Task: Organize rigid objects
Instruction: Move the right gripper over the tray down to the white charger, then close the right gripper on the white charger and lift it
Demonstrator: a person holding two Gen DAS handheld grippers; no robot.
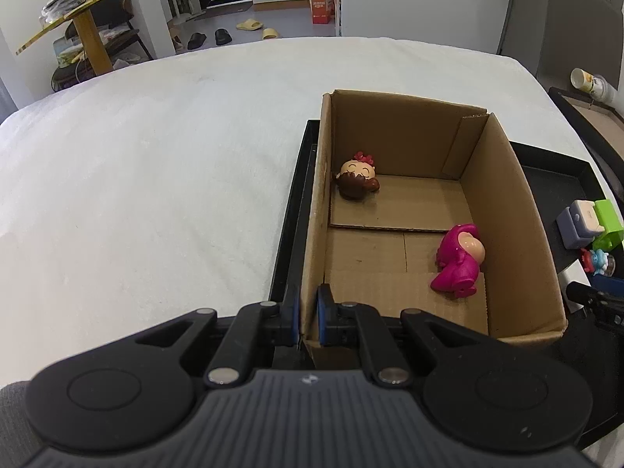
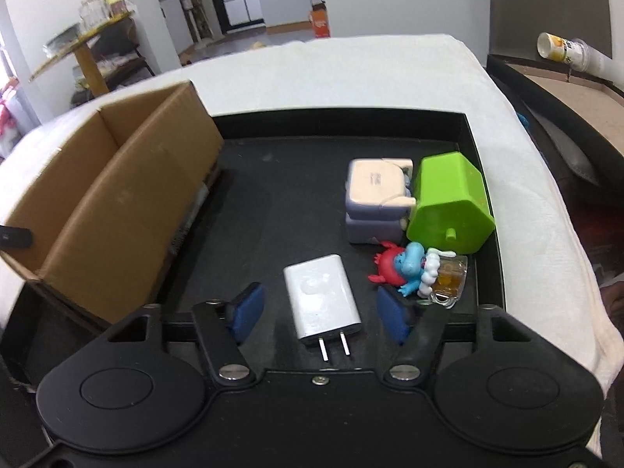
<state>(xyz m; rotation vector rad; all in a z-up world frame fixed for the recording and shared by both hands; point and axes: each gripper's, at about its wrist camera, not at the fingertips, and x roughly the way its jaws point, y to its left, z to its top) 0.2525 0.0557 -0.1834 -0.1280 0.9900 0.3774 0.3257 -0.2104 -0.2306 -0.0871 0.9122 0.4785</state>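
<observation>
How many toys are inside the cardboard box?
2. A brown doll lies at the far left of the box; a pink doll lies near the right wall. The near corners are partly hidden.

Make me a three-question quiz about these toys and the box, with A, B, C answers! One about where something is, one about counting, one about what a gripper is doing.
1. Where is the white charger?
A. Inside the cardboard box
B. On the black tray, between the right gripper's fingers
C. On the white cloth

2. How many toy figures lie inside the cardboard box?
A. Two
B. Four
C. None

3. What is the left gripper doing?
A. Pinching the box's wall
B. Holding the pink figure
C. Hanging wide open over the cloth

Answers:
1. B: the charger lies flat on the black tray, with the right gripper set either side of it, pads not touching.
2. A: only the pink figure and the brown-haired figure lie in there.
3. A: its blue pads sit on both sides of the box's near left wall.
</observation>
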